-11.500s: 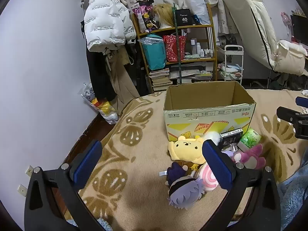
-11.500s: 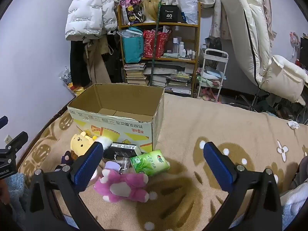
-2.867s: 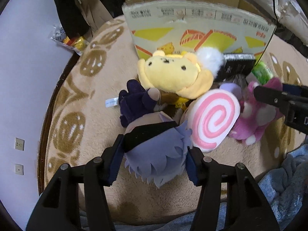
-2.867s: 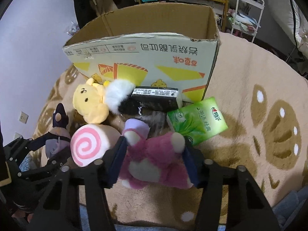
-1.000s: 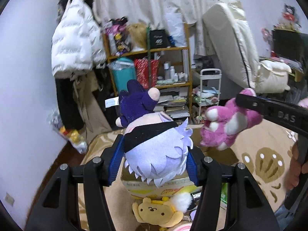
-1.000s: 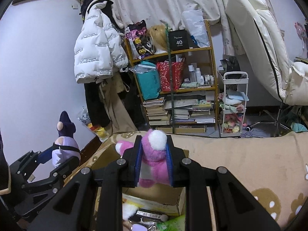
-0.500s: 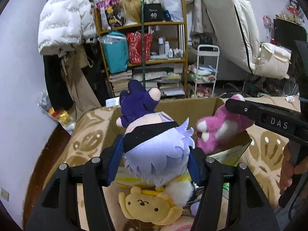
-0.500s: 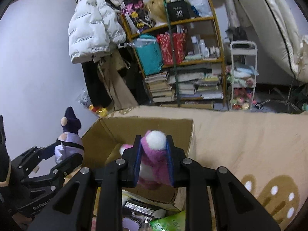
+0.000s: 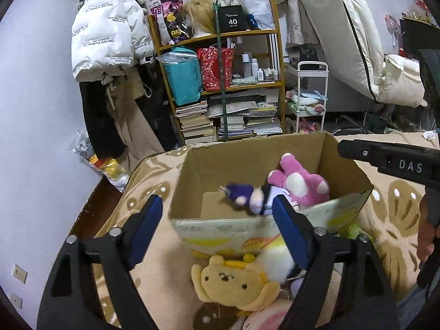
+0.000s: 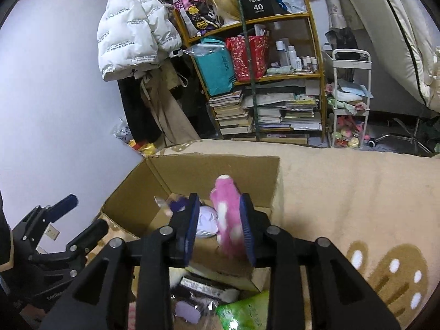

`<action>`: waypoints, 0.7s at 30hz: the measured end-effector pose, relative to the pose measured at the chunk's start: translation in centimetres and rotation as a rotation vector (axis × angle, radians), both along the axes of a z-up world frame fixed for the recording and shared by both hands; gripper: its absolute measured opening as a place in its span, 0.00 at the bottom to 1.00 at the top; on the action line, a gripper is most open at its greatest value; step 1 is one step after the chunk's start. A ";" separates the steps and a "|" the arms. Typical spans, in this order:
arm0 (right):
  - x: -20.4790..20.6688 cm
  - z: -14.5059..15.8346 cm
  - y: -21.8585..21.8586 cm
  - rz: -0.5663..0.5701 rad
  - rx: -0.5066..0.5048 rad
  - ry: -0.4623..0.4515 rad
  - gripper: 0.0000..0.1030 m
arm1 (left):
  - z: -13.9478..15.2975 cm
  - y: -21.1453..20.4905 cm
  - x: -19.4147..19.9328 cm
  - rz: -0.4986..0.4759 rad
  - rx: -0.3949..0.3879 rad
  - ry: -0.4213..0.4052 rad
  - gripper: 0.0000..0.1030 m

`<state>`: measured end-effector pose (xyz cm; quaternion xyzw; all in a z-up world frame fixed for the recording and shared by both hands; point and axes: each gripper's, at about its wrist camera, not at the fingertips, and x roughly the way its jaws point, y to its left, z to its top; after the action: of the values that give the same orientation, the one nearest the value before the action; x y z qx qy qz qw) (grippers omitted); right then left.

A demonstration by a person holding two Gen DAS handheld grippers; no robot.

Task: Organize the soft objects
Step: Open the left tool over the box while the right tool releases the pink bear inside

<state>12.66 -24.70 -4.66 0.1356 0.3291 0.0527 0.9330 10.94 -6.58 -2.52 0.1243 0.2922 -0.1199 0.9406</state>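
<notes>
While over the box (image 9: 247,225), left claw (image 9: 217,228) wide, empty; right claw (image 10: 218,228) ajar, pink plush (image 10: 228,217) between.

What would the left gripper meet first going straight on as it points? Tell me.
Probably the cardboard box's near wall, or just over its rim the purple plush inside; depth is unclear. The left gripper is open.

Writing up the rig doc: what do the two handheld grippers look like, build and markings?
Both match: black angular plastic frames with silver screws at the joints and blue pads on the fingers. The right gripper shows white "DAS" lettering on its side in the left wrist view. A bare hand grips its handle. No cables visible.
</notes>
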 end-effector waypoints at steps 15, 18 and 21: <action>-5.5 1.0 -0.2 -0.087 -0.040 0.054 0.95 | 1.1 2.1 -4.6 0.044 0.009 0.041 0.97; -6.1 1.1 0.0 -0.078 -0.062 0.068 0.96 | 0.5 2.3 -5.9 0.038 0.021 0.077 0.97; -6.6 0.9 0.1 -0.079 -0.056 0.090 0.96 | 0.0 2.3 -6.8 0.038 0.017 0.111 0.97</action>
<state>6.03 -24.60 -3.76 0.1248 0.3667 0.0006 0.9220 4.16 -4.24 -2.55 0.1200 0.3475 -0.1060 0.9239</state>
